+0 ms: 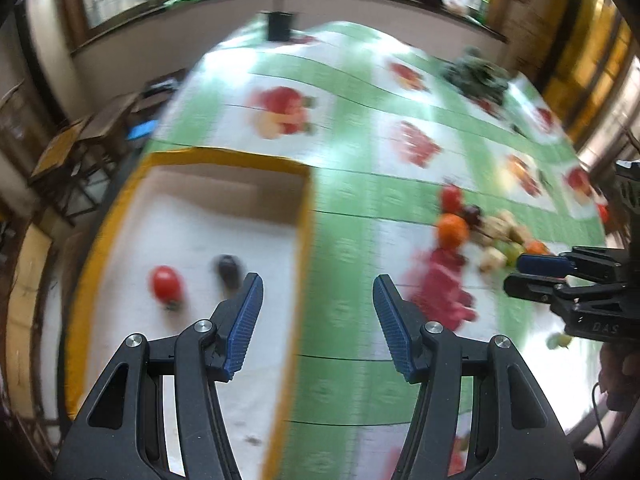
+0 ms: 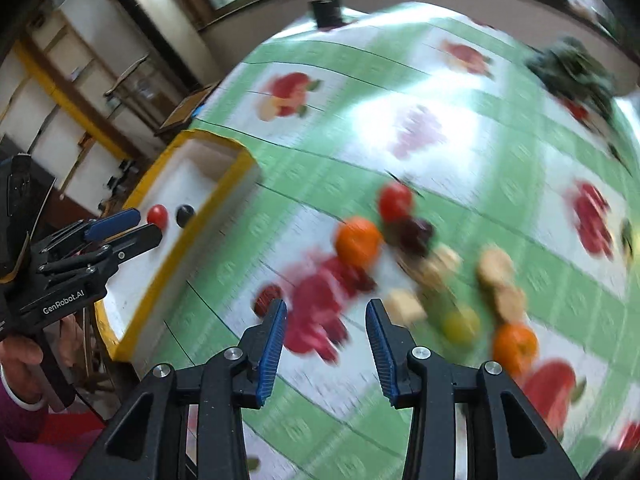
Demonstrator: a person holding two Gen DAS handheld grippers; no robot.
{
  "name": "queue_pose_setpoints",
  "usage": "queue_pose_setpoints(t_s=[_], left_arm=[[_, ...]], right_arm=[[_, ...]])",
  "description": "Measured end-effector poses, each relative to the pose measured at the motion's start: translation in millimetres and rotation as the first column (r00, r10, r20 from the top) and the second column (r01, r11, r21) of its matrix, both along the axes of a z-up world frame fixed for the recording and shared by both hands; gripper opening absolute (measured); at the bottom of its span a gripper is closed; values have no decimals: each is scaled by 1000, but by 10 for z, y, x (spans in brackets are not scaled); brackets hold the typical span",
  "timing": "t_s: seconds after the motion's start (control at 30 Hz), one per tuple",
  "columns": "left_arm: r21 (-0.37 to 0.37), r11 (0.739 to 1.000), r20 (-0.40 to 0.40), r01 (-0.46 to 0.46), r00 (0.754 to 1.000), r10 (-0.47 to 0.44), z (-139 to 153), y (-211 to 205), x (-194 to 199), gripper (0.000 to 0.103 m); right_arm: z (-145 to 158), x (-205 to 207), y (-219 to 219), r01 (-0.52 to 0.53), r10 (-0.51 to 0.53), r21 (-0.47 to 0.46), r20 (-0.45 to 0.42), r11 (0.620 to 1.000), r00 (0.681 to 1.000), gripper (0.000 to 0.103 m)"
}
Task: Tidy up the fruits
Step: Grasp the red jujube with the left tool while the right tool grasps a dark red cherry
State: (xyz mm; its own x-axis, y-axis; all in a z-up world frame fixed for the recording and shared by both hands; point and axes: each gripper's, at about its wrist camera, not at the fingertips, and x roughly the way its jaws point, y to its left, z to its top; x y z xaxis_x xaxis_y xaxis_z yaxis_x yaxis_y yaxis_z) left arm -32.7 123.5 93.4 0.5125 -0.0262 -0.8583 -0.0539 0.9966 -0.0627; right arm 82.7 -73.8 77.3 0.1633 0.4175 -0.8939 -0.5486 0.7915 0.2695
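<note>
Tablecloth point(image 2: 320, 168): I read glossy, smooth plastic sheet.
Box point(image 1: 302, 216), on tablecloth: matt cardboard walls.
Finger pads point(image 1: 244, 320): ribbed blue.

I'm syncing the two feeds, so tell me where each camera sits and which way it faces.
Left wrist: on the left gripper, over the yellow-rimmed box; right gripper at right edge.
Right wrist: on the right gripper, over the fruit pile; left gripper at left edge.
Shared: box, red tomato, dark fruit, orange.

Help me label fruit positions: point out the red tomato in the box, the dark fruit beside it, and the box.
red tomato point(image 1: 166, 285), left wrist view, its middle
dark fruit point(image 1: 228, 269), left wrist view, its middle
box point(image 1: 302, 236), left wrist view, yellow right wall
</note>
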Motion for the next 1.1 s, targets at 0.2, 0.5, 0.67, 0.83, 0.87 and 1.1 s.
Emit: queue_pose_setpoints(t_s=[0.2, 0.5, 0.67, 0.83, 0.87, 1.1], left_arm=[[-35, 995, -51, 95, 994, -97, -185, -448, 107, 57], [-78, 995, -143, 64, 987, -75, -494, -624, 201, 57], [-77, 996, -160, 40, 986, -52, -548, -647, 221, 57], [-71, 997, -170, 15, 985, -27, -597, -632, 243, 57], [-68, 998, -169, 11, 985, -22, -601, -631, 244, 57], [-47, 999, -163, -3, 987, -5, -632, -646, 270, 57]], right_arm=[[-40, -199, -416, 56, -56, -32, -23, 998, 998, 40], [-47, -344, -942, 137, -138, -19, -43, 990, 990, 40], [-26, -315, -986, 133, -133, 0, -38, 991, 990, 40], [-11, -307, -918, 101, -101, -1, -33, 995, 994, 40], [-11, -309, -920, 95, -95, -2, -33, 995, 995, 40], [-50, -276, -978, 109, -109, -10, -36, 994, 993, 40]])
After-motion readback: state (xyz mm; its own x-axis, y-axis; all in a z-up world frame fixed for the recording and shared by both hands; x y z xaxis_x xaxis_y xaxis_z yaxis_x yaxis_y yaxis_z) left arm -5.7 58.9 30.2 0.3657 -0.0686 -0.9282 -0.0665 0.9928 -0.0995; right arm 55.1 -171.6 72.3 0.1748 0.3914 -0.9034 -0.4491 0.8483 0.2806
